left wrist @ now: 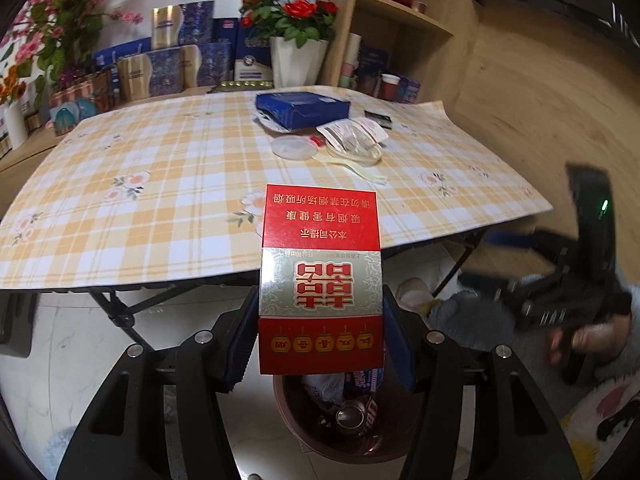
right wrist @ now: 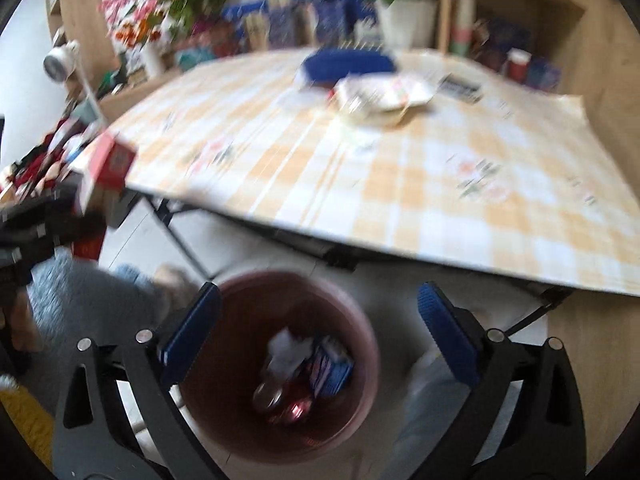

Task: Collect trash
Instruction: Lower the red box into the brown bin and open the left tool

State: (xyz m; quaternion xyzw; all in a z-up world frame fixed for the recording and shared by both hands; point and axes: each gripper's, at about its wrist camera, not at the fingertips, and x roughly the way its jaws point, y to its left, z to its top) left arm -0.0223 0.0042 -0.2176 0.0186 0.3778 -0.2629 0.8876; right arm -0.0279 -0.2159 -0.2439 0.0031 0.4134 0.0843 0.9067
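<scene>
My left gripper (left wrist: 320, 312) is shut on a red and silver cigarette carton (left wrist: 320, 276), held upright above a brown waste bin (left wrist: 296, 420) on the floor. The bin (right wrist: 224, 412) holds a crushed can (left wrist: 356, 414) and wrappers (right wrist: 328, 368). My right gripper (right wrist: 318, 332) stands wide open over the bin with nothing between its blue pads (right wrist: 192, 328). In the right wrist view the carton (right wrist: 106, 172) shows blurred at far left. On the checked table (left wrist: 160, 184) lie a blue box (left wrist: 304, 108), a plastic lid (left wrist: 292, 147), clear packaging (left wrist: 352, 140) and a pale spoon (left wrist: 360, 170).
Flower pots (left wrist: 298, 56), stacked gift boxes (left wrist: 184, 64) and a wooden shelf (left wrist: 404, 20) line the far side of the table. The table's black folding legs (left wrist: 116, 312) stand left of the bin. A hand and fuzzy sleeve (left wrist: 592, 340) hold the right gripper's body.
</scene>
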